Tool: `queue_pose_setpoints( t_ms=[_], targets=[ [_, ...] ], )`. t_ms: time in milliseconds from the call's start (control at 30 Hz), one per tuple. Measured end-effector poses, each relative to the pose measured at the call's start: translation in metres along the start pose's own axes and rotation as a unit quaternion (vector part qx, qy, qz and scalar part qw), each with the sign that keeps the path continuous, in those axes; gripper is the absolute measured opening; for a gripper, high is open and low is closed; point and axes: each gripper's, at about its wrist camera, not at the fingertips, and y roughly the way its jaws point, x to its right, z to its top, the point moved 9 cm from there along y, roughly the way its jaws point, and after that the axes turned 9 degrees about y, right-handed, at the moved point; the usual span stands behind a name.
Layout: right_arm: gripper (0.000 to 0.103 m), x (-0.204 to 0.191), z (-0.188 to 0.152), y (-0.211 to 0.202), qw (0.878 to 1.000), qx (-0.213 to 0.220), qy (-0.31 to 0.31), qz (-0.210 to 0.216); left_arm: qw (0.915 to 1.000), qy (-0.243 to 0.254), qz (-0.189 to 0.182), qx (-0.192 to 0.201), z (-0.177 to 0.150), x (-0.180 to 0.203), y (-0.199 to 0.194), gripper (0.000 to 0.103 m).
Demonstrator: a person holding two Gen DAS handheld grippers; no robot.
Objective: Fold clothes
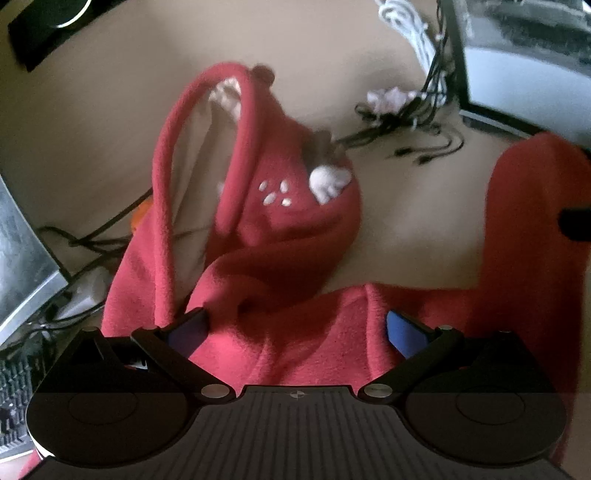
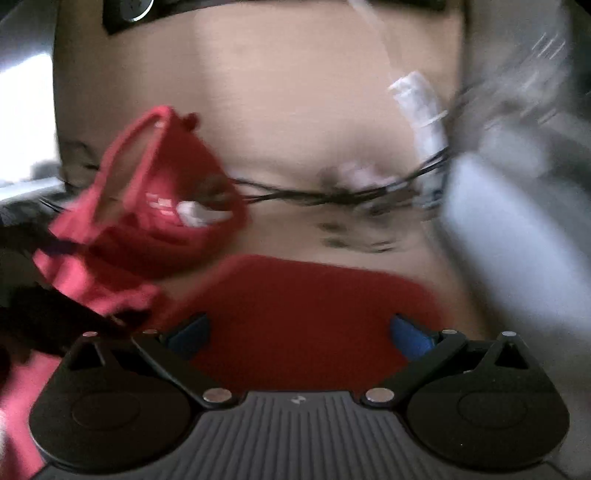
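Left wrist view, red fleece garment (image 1: 295, 332), black cables (image 1: 406, 129) behind.

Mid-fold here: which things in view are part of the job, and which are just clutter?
Job:
red fleece garment
its hood
left gripper
right gripper

Lying about:
black cables
white cord bundle
power strip

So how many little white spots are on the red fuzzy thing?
5 show. The white spots sit in a small cluster on the hood of the red fleece garment, left of a white paw-like patch. More may be hidden in folds; the right wrist view is too blurred to count.
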Motion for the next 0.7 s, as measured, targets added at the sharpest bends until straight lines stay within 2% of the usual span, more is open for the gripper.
queue_pose_setpoints(
  t_ms=[33, 67, 167, 367, 467, 567, 700],
  targets=[
    [0.103, -0.003, -0.004, 0.013, 0.999, -0.023, 0.019, 0.04, 1.0, -0.002, -0.001, -0.008, -0.003, -0.003, 0.003, 0.103],
    [0.103, -0.003, -0.008, 0.025, 0.996, -0.046, 0.035, 0.062, 0.9999, -0.004, -0.002, -0.011, -0.006, -0.005, 0.006, 0.103],
    [0.103, 0.002, -0.021, 0.035, 0.993, -0.072, 0.046, 0.076, 0.9998, -0.011, -0.008, -0.013, -0.011, -0.012, 0.009, 0.103],
    [0.103, 0.022, -0.055, 0.0, 0.994, -0.106, -0.005, -0.014, 0.9986, -0.046, -0.025, -0.008, -0.014, -0.02, 0.005, 0.103],
    [0.103, 0.034, -0.072, -0.022, 0.993, -0.102, 0.003, -0.055, 0.9935, -0.1, -0.055, 0.001, -0.02, -0.031, -0.016, 0.103],
    [0.103, 0.014, -0.07, -0.039, 0.995, -0.088, 0.019, -0.04, 0.9854, -0.145, -0.088, 0.009, -0.04, -0.046, -0.043, 0.103],
    [0.103, -0.013, -0.067, -0.061, 0.997, -0.07, 0.039, -0.018, 0.9788, -0.165, -0.121, 0.005, -0.083, -0.061, -0.083, 0.103]
  ],
)
